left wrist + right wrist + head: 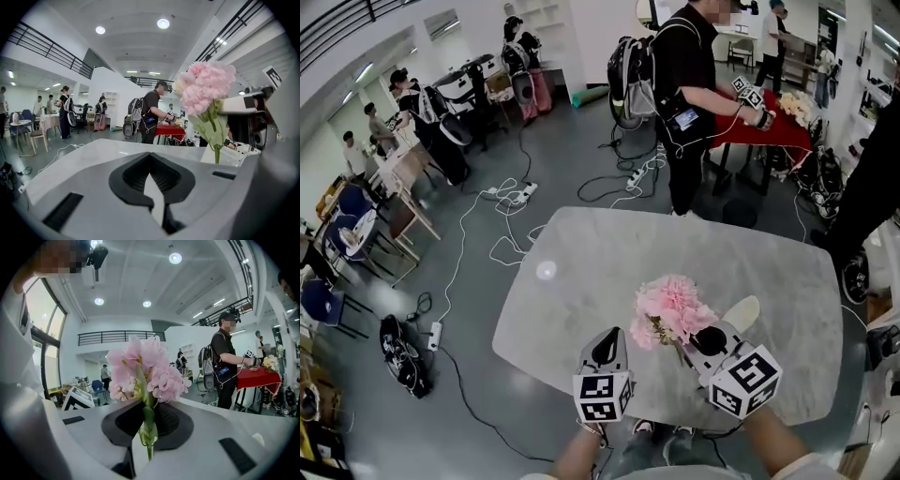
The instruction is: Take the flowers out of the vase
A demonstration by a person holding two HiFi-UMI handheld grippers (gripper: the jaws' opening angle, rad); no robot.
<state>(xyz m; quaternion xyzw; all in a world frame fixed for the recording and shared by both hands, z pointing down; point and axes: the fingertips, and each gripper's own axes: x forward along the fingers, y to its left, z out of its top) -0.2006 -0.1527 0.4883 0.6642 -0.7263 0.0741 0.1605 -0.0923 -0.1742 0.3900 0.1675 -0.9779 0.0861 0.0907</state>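
Flowers (673,307) clear of vase (742,312), pinched by the stem in right gripper (684,349).

Pink bunch with green leaves held over the near part of the grey table (581,281), blooms up; in the right gripper view the flowers (145,366) rise from between the jaws of the right gripper (146,437), pads closed on the thin stem, stem end showing just below them; cream vase on the table just beside the bunch, to its right, not touching it; whether it stands upright cannot be told; left gripper (609,339) near, left of the bunch, jaws pressed together with nothing between them (152,187); flowers (206,91) show at its right; person in black (684,103) stands beyond the table's far edge, by a red table (769,131).
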